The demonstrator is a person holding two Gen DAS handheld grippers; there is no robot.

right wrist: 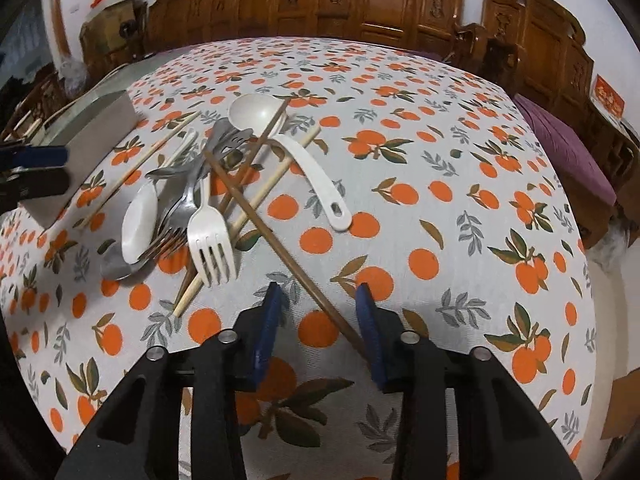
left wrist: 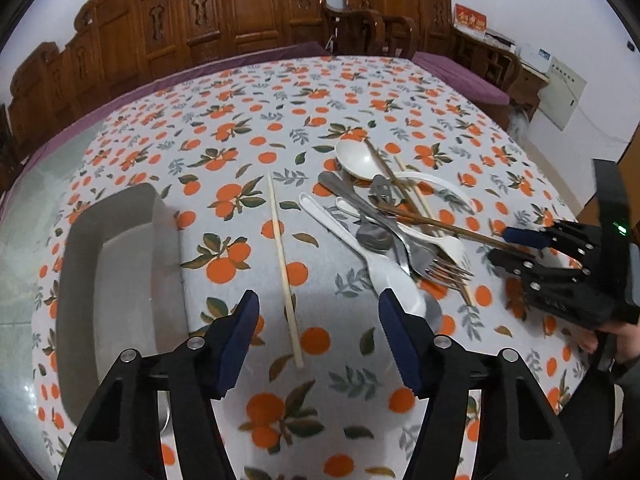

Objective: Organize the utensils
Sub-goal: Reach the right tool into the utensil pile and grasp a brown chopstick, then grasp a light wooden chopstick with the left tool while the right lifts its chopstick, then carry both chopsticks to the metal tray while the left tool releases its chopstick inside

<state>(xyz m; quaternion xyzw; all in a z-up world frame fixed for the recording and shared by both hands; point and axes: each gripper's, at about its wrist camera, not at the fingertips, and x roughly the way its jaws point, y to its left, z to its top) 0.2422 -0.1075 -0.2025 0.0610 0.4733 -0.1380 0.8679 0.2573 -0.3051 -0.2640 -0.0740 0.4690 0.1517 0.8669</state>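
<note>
Left claw (left wrist: 316,340): released, jaws apart at the bottom centre of the left wrist view, low over the desk; a pale chopstick (left wrist: 285,272) lies on the cloth between the blue pads (left wrist: 236,336), and neither pad touches it.
Right claw (right wrist: 318,328): released, jaws narrowly apart at the bottom centre of the right wrist view; the near end of a dark brown chopstick (right wrist: 280,248) runs between the pads and lies just beside the right-hand pad; I cannot tell if it touches. In the left wrist view this claw shows at the right edge, a hand (left wrist: 608,340) below it.
Desk (right wrist: 460,208): covered by a white cloth printed with oranges and leaves.
Tray (left wrist: 120,280): grey, rectangular, at the lower left of the left wrist view, just beside the left claw; the part of its inside that shows holds nothing.
Utensil pile (left wrist: 400,220): loose on the cloth, right of centre in the left wrist view, outside the tray.
Pile, near side: a white plastic fork (right wrist: 210,240), metal forks (left wrist: 432,260) and a white spoon (right wrist: 138,224) on a metal spoon.
Pile, far side: a white ladle (right wrist: 256,114) with its handle towards the lower right, crossed by brown and pale chopsticks.
Background: carved wooden chairs (left wrist: 240,12) along the top of both views, a purple cushion (right wrist: 568,152) at the right.
</note>
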